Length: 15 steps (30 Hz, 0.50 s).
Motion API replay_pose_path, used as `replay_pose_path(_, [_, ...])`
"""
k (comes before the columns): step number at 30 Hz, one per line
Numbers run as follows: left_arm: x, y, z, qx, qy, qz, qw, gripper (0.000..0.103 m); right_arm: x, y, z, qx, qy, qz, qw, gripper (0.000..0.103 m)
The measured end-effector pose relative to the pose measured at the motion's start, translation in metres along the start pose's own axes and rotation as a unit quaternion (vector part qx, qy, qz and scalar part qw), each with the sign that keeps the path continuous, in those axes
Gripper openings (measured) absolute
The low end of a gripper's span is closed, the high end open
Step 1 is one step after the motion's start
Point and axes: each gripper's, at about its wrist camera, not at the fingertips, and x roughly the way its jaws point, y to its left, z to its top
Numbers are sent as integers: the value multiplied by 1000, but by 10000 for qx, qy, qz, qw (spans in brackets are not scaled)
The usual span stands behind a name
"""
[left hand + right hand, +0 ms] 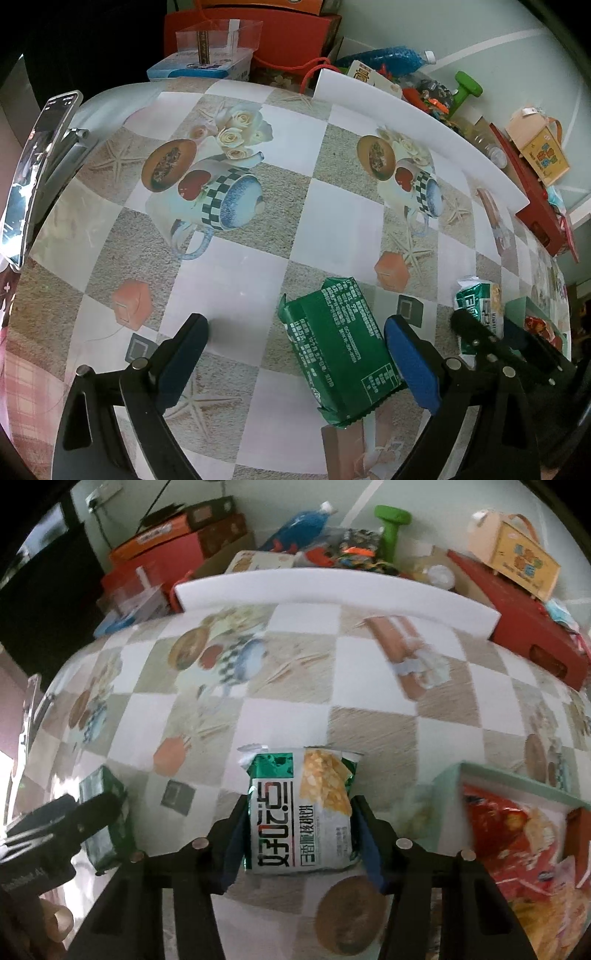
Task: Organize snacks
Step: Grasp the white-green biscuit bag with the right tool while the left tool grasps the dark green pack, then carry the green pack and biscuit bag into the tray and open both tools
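Note:
A white and green snack packet (295, 834) lies on the patterned tablecloth (369, 672). My right gripper (301, 805) is shut on it, its blue pads (234, 845) pressing on both long sides. The left wrist view shows the same packet (480, 299) between the right gripper's black fingers (469, 328). A dark green packet (340, 354) lies flat between the wide-open fingers of my left gripper (297, 325), close to the right pad (410, 362). That green packet (107, 812) shows at the left of the right wrist view.
A mint-green box (517, 775) holding a red snack bag (517, 830) stands right of the held packet. A white foam board (332, 590) lines the table's far edge, with boxes, a bottle and toys behind it. A phone on a stand (37, 166) is at the left.

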Motion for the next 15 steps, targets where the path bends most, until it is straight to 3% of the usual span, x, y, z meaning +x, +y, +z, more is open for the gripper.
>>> replay_pose_path(9, [-2, -12, -3, 251, -16, -129, 9996, 55, -2, 18, -7, -218, -146, -100, 9996, 56])
replay_pose_path(15, [-1, -17, -6, 320, -32, -133, 9994, 50, -9, 24, -20, -248, -210, -82, 9994, 56])
